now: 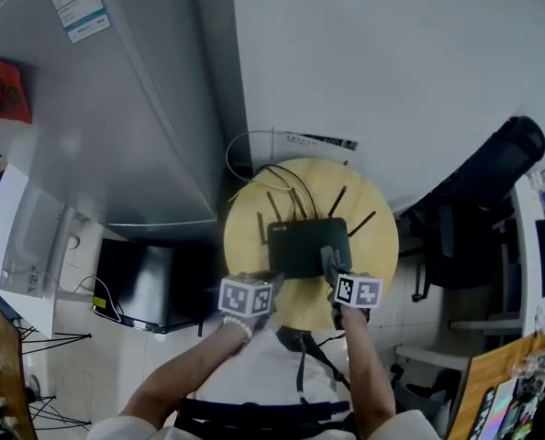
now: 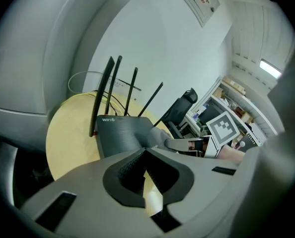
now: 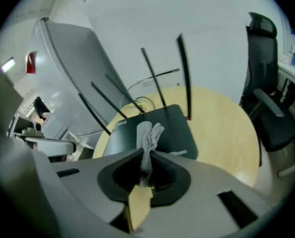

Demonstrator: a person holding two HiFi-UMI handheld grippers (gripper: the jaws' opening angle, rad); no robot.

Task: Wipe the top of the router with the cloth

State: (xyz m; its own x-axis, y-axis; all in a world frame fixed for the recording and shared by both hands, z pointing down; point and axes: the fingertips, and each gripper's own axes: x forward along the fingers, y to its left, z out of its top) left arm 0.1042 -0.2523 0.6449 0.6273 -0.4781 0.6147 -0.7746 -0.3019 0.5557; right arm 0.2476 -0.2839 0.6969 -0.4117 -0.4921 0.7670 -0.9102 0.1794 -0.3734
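Right gripper view alone shows cloth (image 3: 147, 135) pinched (tip on router (image 3: 176, 128)).

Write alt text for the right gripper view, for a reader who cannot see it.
The right gripper has its jaws closed on a grey cloth, whose free end reaches over the top of a black router. The router sits on a round pale wooden table with its antennas raised; a black office chair stands at the right.
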